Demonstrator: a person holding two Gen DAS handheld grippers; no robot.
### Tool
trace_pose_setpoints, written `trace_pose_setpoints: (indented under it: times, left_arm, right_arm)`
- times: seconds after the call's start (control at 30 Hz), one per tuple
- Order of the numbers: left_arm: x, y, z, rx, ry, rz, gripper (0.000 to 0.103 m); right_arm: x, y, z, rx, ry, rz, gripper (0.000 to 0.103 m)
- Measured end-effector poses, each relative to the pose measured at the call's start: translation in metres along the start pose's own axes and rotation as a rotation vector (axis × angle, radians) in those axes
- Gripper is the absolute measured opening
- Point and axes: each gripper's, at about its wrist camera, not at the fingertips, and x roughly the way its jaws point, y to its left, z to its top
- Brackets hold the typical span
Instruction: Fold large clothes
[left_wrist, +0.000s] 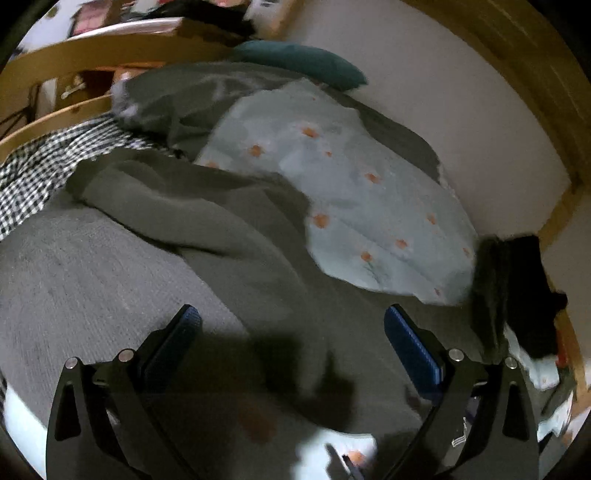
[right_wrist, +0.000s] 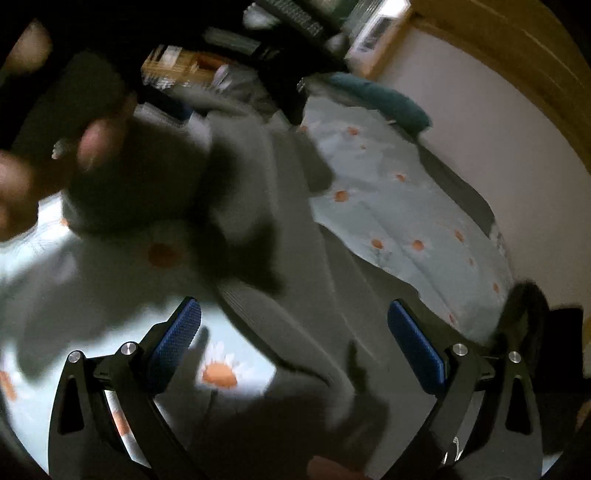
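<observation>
A large olive-grey garment (left_wrist: 207, 221) lies rumpled across a bed, partly over a pale blue sheet with orange flowers (left_wrist: 369, 206). My left gripper (left_wrist: 291, 325) hovers open above the garment's lower part, with nothing between its blue pads (left_wrist: 410, 343). In the right wrist view the same garment (right_wrist: 295, 280) runs diagonally through the frame, blurred by motion. My right gripper (right_wrist: 293, 321) is open over it, blue pads (right_wrist: 177, 336) wide apart and empty. A blurred hand (right_wrist: 44, 173) shows at the upper left, close to a bunched part of the garment.
A grey blanket (left_wrist: 74, 266) covers the bed's left side, beside a black-and-white checked cloth (left_wrist: 40, 166). A teal pillow (left_wrist: 306, 62) lies at the head by the white wall (left_wrist: 461, 96). Dark clothing (left_wrist: 517, 288) is heaped at right. A wooden bed rail (left_wrist: 74, 55) curves at upper left.
</observation>
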Motion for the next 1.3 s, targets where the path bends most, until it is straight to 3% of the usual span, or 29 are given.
trace_pose_setpoints:
  times: [0.03, 0.13, 0.27, 0.33, 0.4, 0.43, 0.47, 0.53, 0.67, 0.87, 0.93, 0.97, 1.0, 1.07, 1.2, 1.23, 1.3]
  left_arm:
    - [0.006, 0.014, 0.004, -0.049, -0.008, 0.023, 0.098]
    - [0.011, 0.033, 0.009, -0.129, -0.011, -0.051, 0.098]
    - [0.008, 0.042, 0.007, -0.168, -0.049, -0.110, 0.098]
    - [0.007, 0.045, 0.006, -0.183, -0.063, -0.130, 0.098]
    - [0.005, 0.049, 0.005, -0.186, -0.060, -0.157, 0.098]
    - [0.005, 0.051, 0.005, -0.195, -0.061, -0.172, 0.098]
    - [0.004, 0.054, 0.004, -0.213, -0.063, -0.192, 0.098]
    - [0.003, 0.058, 0.004, -0.228, -0.050, -0.215, 0.098]
    - [0.000, 0.058, 0.002, -0.239, -0.036, -0.242, 0.098]
    - [-0.007, 0.068, 0.000, -0.333, -0.068, -0.335, 0.097]
    - [-0.008, 0.075, -0.002, -0.392, -0.072, -0.340, 0.074]
    - [-0.006, 0.077, -0.002, -0.409, -0.062, -0.336, 0.033]
    - [0.001, 0.081, -0.004, -0.437, -0.028, -0.366, 0.010]
    - [0.013, 0.080, -0.008, -0.465, 0.031, -0.430, 0.009]
    - [0.005, 0.061, -0.008, -0.373, -0.005, -0.458, 0.009]
    - [0.002, 0.055, -0.009, -0.343, -0.014, -0.454, 0.009]
    - [-0.004, 0.038, -0.012, -0.240, -0.026, -0.410, 0.009]
  right_arm:
    - [0.005, 0.006, 0.001, -0.038, 0.006, -0.005, 0.100]
    - [0.029, 0.022, 0.010, -0.116, 0.043, -0.027, 0.100]
    - [0.049, 0.014, 0.021, -0.089, 0.096, 0.042, 0.099]
    - [0.053, 0.008, 0.022, -0.012, 0.164, 0.084, 0.098]
    - [0.055, -0.001, 0.021, 0.073, 0.204, 0.190, 0.060]
    - [0.050, -0.001, 0.018, 0.071, 0.199, 0.142, 0.030]
    - [0.037, -0.001, 0.014, 0.058, 0.152, 0.094, 0.022]
    - [0.009, -0.012, 0.007, 0.127, 0.062, 0.197, 0.015]
    - [-0.048, -0.039, -0.011, 0.215, -0.083, 0.214, 0.014]
    - [-0.102, -0.054, -0.043, 0.173, -0.154, 0.193, 0.013]
    - [-0.107, -0.056, -0.053, 0.159, -0.142, 0.208, 0.013]
    - [-0.109, -0.054, -0.057, 0.140, -0.136, 0.210, 0.013]
    - [-0.109, -0.053, -0.060, 0.126, -0.130, 0.212, 0.014]
    - [-0.114, -0.048, -0.067, 0.103, -0.112, 0.211, 0.014]
    - [-0.120, -0.052, -0.077, 0.136, -0.090, 0.210, 0.016]
    - [-0.123, -0.055, -0.077, 0.154, -0.090, 0.217, 0.020]
    - [-0.134, -0.071, -0.076, 0.255, -0.112, 0.290, 0.042]
